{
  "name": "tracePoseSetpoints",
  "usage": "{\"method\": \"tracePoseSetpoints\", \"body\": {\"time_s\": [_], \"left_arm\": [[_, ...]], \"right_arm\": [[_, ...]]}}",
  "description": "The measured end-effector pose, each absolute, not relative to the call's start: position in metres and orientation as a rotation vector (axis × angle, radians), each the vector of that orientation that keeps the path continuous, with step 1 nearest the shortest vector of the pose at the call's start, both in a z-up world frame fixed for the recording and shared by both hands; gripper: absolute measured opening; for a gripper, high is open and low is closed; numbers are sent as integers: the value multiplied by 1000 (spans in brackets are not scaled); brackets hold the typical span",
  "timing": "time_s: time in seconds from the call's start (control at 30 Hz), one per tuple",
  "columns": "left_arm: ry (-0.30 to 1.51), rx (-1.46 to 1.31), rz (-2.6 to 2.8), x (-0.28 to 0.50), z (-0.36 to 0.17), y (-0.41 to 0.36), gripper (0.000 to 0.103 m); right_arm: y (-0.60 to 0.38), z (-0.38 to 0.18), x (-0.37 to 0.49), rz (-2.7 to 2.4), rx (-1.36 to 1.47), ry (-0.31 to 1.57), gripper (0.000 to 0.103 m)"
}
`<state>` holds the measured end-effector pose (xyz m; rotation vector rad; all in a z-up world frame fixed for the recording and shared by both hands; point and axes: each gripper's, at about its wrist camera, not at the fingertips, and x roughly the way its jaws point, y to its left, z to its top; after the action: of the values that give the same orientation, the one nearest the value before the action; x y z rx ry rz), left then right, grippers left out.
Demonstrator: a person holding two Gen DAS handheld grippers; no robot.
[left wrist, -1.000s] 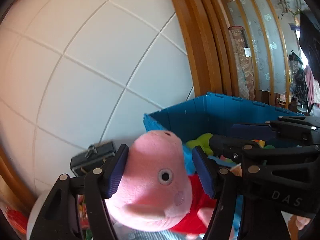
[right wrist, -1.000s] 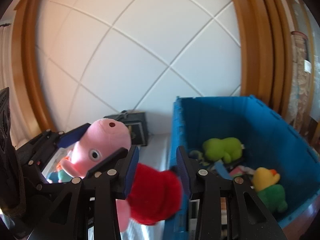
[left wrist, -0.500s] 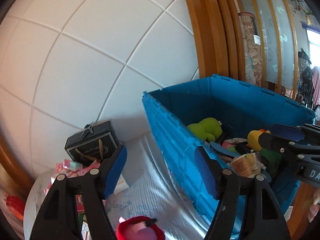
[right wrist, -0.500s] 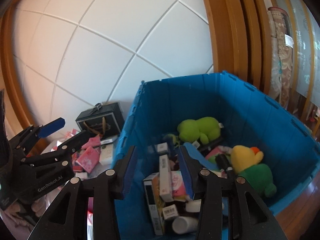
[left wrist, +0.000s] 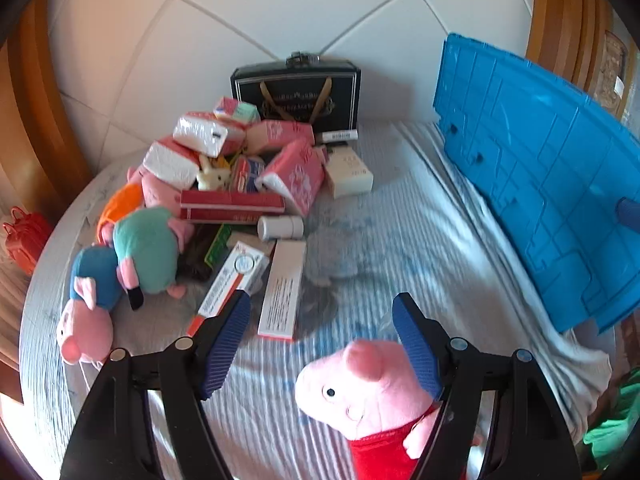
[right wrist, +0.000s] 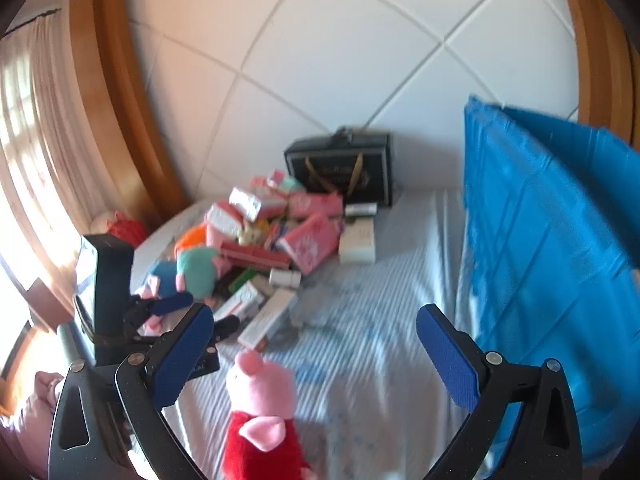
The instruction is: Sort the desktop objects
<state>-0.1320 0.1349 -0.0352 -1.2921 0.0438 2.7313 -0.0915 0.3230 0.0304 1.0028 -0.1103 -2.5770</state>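
Pink plush pig (left wrist: 372,392) lay against my left gripper (left wrist: 320,332)'s right pad, jaws apart, nothing clamped. My right gripper (right wrist: 316,344) also gaped; I judged centring over its head before squeezing best.

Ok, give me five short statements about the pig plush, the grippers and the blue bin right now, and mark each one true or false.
1. The left gripper is clamped on the pig plush in the red dress. False: it is open, and the plush is not clamped.
2. The right gripper is open. True.
3. The blue bin stands to the right of the pile. True.
4. The black gift box lies inside the bin. False: it stands against the wall behind the pile.
5. A white bottle lies on its side by the pile. True.
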Motion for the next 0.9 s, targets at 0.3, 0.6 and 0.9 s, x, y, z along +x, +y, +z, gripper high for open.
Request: {"method": "tracePoseSetpoints", "body": {"time_s": [0.3,0.6,0.9], "left_arm": [[126,-1439,2503,-102,-92,114,73],[203,-1464,2388,-91,-121,95,73],[306,-1443,2315,-99,-135,85,73]], "right_arm": [[293,-88,-77,-2416,1471,-192,103],[277,-109,-42,-2470,1614,-298,103],[233,-173,-31,-2325,1843,-347,55]]}}
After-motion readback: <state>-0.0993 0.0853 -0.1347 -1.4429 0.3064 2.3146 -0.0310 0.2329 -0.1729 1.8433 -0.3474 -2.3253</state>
